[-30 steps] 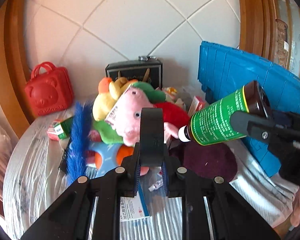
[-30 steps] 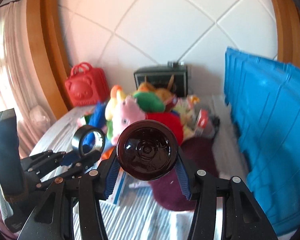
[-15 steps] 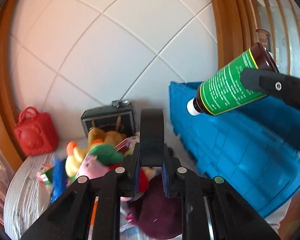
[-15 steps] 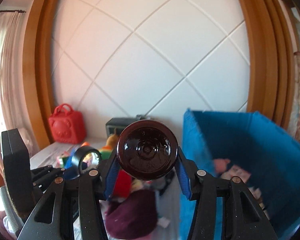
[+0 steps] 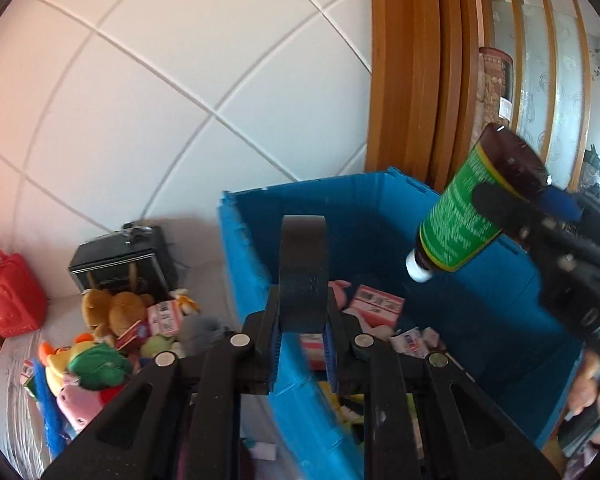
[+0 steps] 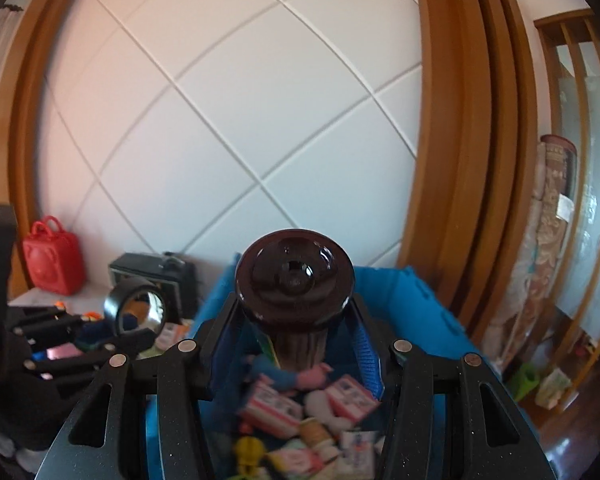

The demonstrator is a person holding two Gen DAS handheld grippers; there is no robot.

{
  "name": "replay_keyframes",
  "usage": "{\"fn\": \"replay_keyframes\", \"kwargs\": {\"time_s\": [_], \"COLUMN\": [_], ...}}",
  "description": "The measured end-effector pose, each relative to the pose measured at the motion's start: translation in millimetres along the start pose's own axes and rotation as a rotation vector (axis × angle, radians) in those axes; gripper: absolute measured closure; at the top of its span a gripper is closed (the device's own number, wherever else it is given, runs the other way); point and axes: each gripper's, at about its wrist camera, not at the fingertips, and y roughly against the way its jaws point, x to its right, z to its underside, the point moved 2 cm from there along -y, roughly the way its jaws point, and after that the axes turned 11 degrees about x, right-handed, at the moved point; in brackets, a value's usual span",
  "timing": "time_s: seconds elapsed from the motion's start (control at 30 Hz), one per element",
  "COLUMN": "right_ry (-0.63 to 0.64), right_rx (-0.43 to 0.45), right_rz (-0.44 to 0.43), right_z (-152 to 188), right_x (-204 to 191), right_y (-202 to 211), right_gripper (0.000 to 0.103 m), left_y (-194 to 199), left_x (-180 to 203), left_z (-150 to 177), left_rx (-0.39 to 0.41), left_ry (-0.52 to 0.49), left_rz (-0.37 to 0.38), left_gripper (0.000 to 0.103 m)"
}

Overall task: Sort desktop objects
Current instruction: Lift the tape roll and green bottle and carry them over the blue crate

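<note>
My left gripper is shut on a black tape roll, seen edge-on between its blue pads. The roll hangs over the near left wall of a blue plastic bin. My right gripper is shut on a brown bottle with a green label and white cap. In the left wrist view that bottle tilts cap-down above the bin's right side. The bin holds small pink-and-white boxes and soft toys. The right wrist view shows the left gripper with the roll at the lower left.
Left of the bin, plush toys and small boxes lie piled on the table. A black box and a red bear-faced case stand against the tiled wall. A wooden frame rises behind the bin. A hand shows at lower right.
Both grippers rose and swung right, from over the toy pile to above the open blue bin. The bottle went from lying nearly level to tilting cap-down. Both grips stay the same.
</note>
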Motion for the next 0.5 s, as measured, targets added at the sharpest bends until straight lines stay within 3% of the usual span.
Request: {"fn": "replay_keyframes", "kwargs": {"time_s": [0.1, 0.2, 0.33, 0.5], "right_ry": [0.014, -0.003, -0.039, -0.089], "right_rx": [-0.053, -0.163, -0.350, -0.566], "right_rz": [0.046, 0.074, 0.099, 0.114], "right_z": [11.2, 33.0, 85.2, 132.3], "right_x": [32.0, 68.5, 95.0, 110.7], "right_y": [-26.5, -61.0, -105.0, -134.0], "right_gripper": [0.052, 0.052, 0.052, 0.052], "left_y": [-37.9, -85.8, -138.5, -169.3], "left_x": [30.8, 59.5, 84.6, 99.6], "left_z": [-12.7, -8.2, 19.4, 50.5], "left_rx": [-0.089, -0.222, -0.397, -0.510], "left_ry": [-0.007, -0.026, -0.057, -0.112], "left_rz": [0.031, 0.045, 0.038, -0.010], "left_gripper": [0.085, 0.085, 0.085, 0.085]}}
